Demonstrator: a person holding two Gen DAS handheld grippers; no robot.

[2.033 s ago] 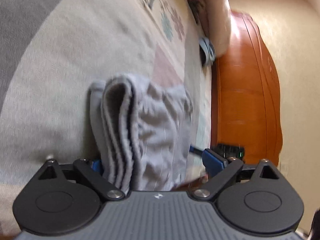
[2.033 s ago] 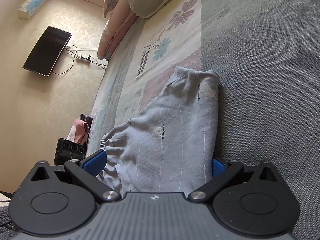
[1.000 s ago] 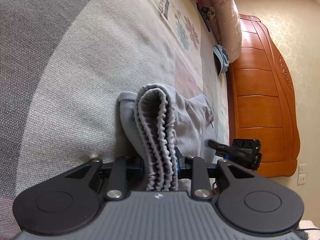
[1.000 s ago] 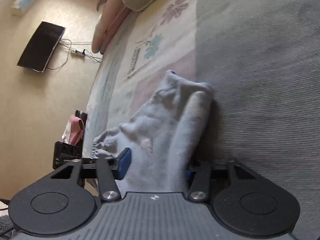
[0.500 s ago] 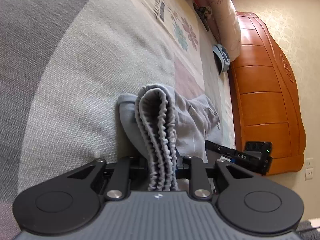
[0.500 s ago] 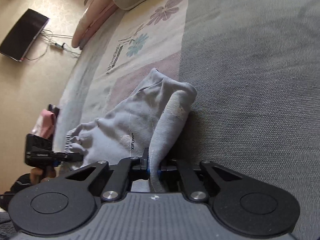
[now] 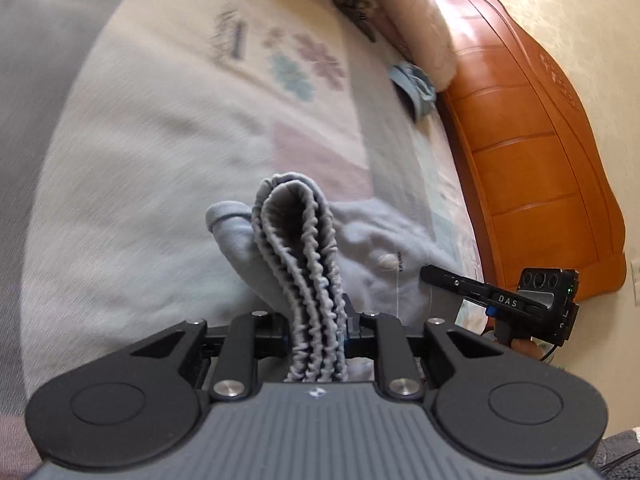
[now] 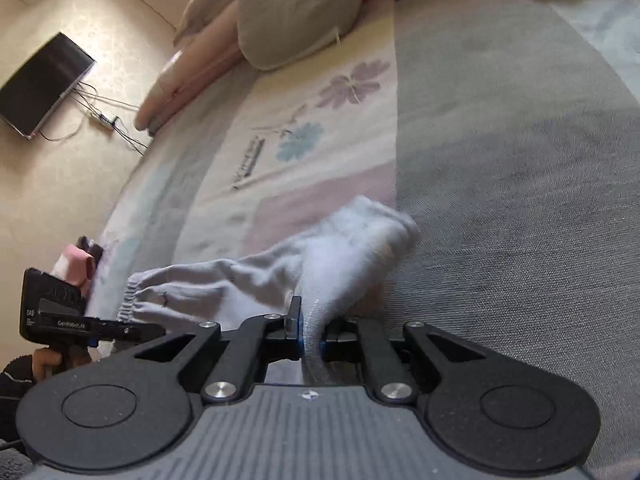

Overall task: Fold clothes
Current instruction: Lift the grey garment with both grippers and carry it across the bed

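A light grey pair of shorts [image 7: 372, 256] lies folded on the bed, its ribbed elastic waistband [image 7: 304, 248] standing up in a loop. My left gripper [image 7: 316, 332] is shut on that waistband. In the right wrist view the same grey shorts [image 8: 256, 280] stretch leftward, and my right gripper [image 8: 312, 340] is shut on a pinched fold at the other end. Each gripper shows in the other's view: the right gripper [image 7: 504, 300] at the right edge, the left gripper [image 8: 80, 322] at the far left with a hand on it.
The bed [image 8: 500, 168] has a grey and cream cover with flower prints. Pillows [image 8: 296, 12] and a rolled pink quilt [image 7: 416, 16] lie at its head, beside an orange wooden headboard [image 7: 532, 152]. A blue cap [image 7: 416, 84] rests near the quilt. A dark screen [image 8: 44, 84] stands on the floor.
Both grippers went from open around the shorts to shut on them. Since then both have lifted and swung, and the views now blur and show more of the bed's far end.
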